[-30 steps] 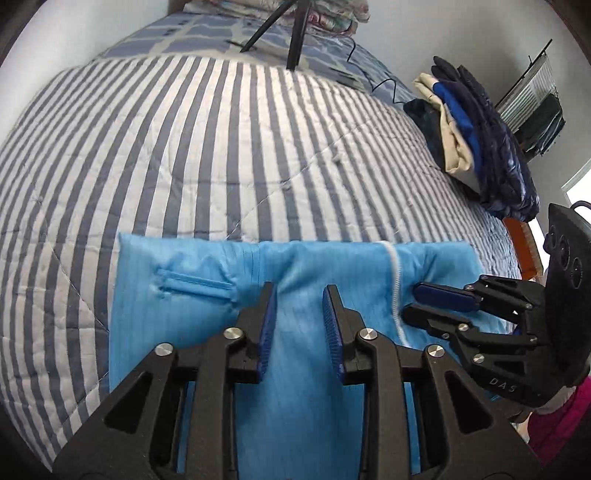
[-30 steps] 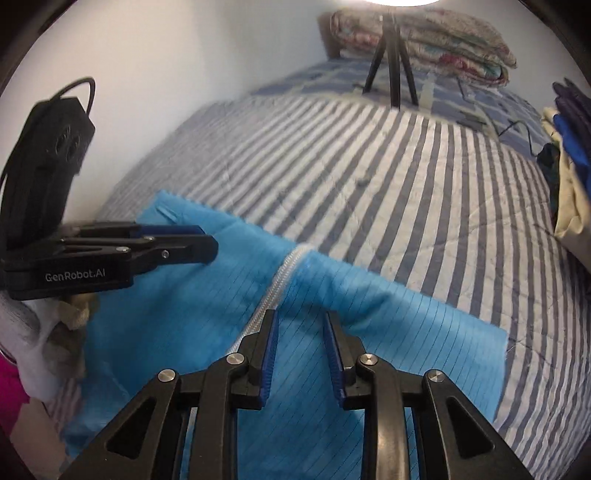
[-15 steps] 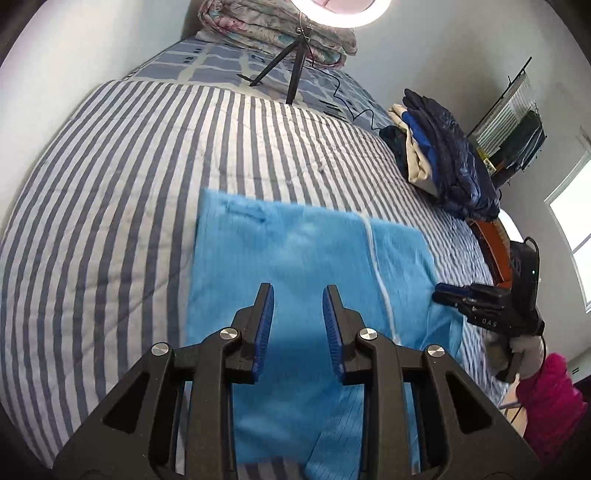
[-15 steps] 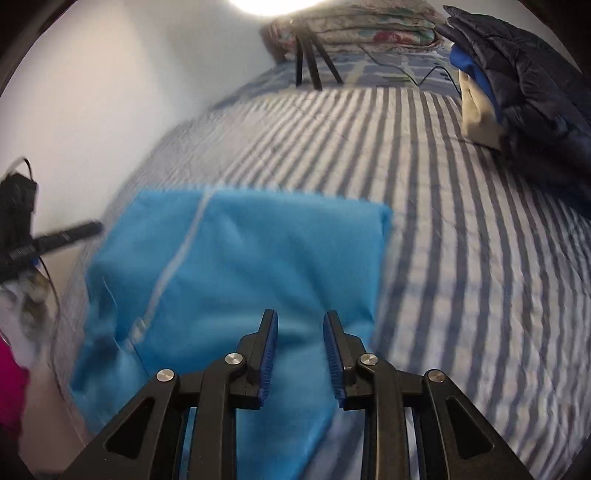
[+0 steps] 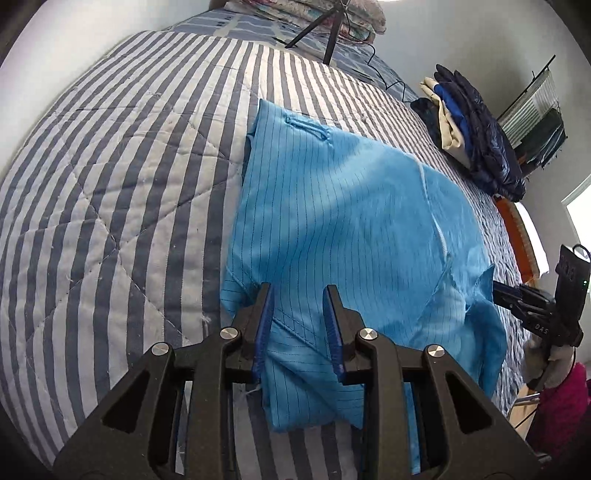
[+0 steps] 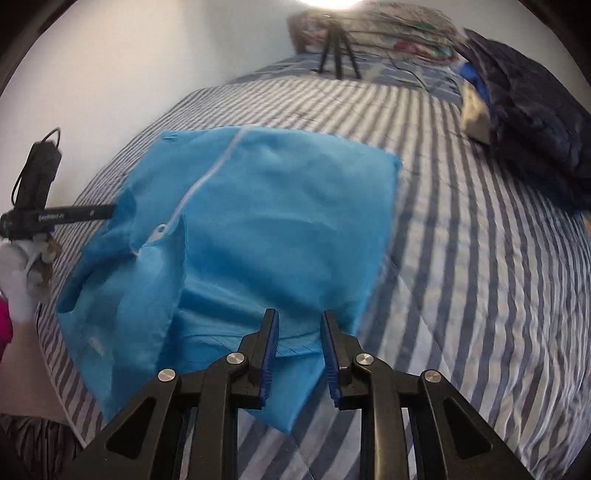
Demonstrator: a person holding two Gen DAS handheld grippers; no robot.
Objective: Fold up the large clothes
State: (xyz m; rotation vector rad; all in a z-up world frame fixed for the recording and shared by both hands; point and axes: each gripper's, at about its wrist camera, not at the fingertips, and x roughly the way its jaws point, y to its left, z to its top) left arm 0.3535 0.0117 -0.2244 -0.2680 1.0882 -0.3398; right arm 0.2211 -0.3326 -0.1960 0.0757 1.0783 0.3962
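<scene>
While the blue garment [image 5: 343, 221] lies folded on the striped quilt [image 5: 110, 184] of the bed, both grippers hang above its near edge. In the left wrist view, the left gripper [image 5: 298, 325] has its blue-padded jaws parted by a narrow gap; cloth shows beneath and between them, but the pads do not press on it. In the right wrist view, the right gripper [image 6: 297, 347] stands the same way: jaws slightly apart over the garment's near corner, nothing pinched.

A white zipper [image 6: 199, 184] runs down the garment, and a small loop or tab [image 5: 306, 127] sits near its far corner.

Legible writing: the side of the left gripper, seen from the right wrist camera, reads "GenRobot.AI" in white. The right gripper's body [image 5: 535, 317], seen at the edge of the left wrist view, bears the letters "DAS".

Beyond the garment, a pile of dark and cream clothes [image 5: 469, 140] rests at the bed's right side. A tripod [image 6: 336, 48] stands on the bed near the headboard, in front of folded patterned bedding [image 6: 388, 26].
</scene>
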